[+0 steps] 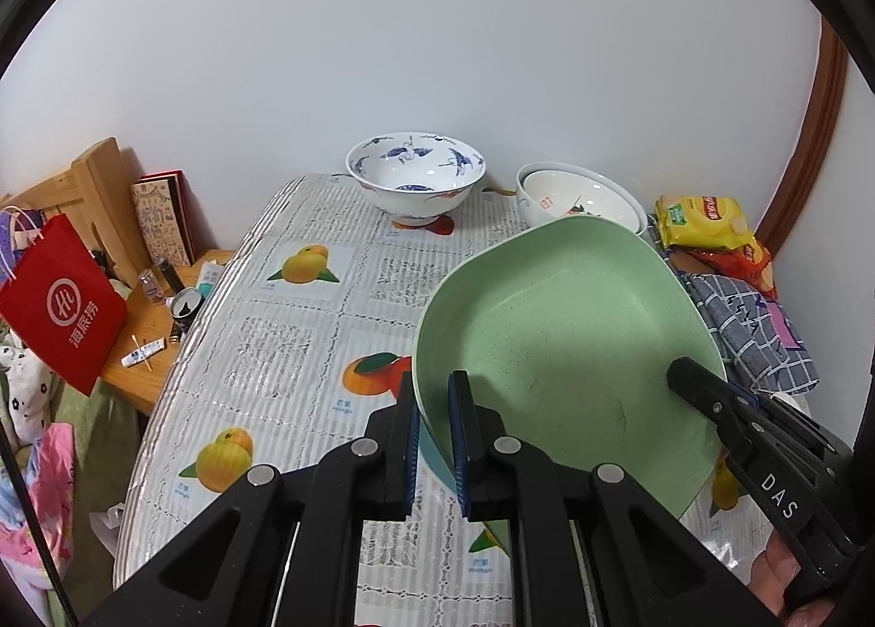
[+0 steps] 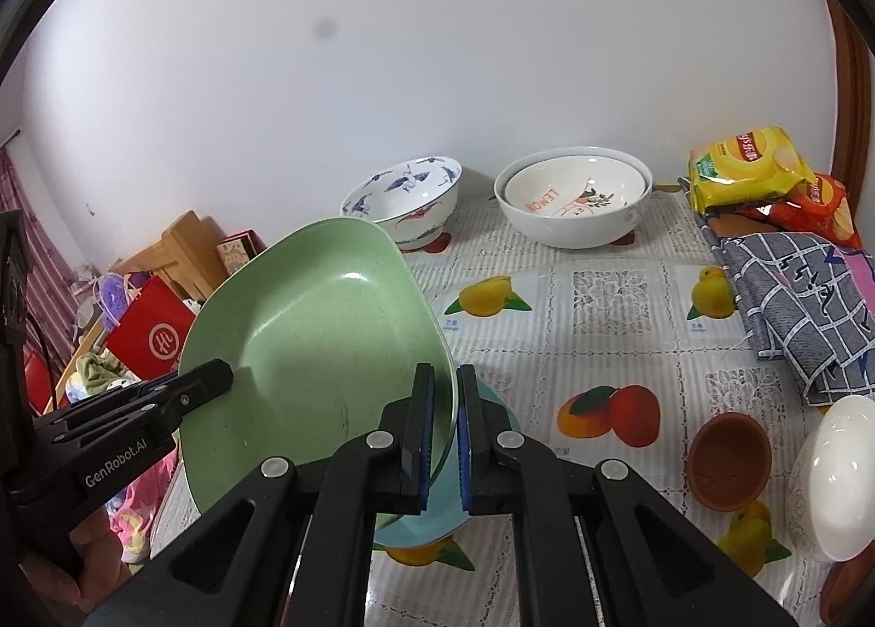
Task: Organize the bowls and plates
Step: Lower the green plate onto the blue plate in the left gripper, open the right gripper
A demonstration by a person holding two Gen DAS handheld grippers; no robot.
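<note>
While both tools pinch opposite rims of the green plate, it hangs tilted above the surface, over a blue plate lying flat beneath it. On the left, the left tool has its 2 fingers nearly closed, gripping the plate's left rim between blue pads. Toward the right, the right tool is likewise almost shut, clamping the plate's right rim. At the back of the surface stands a blue-patterned bowl, and to its right 2 white bowls sit nested together. Further right lie a yellow snack bag and a checked cloth. Near the right edge rests a brown clay dish, just beside a white bowl tipped on its side.
</note>
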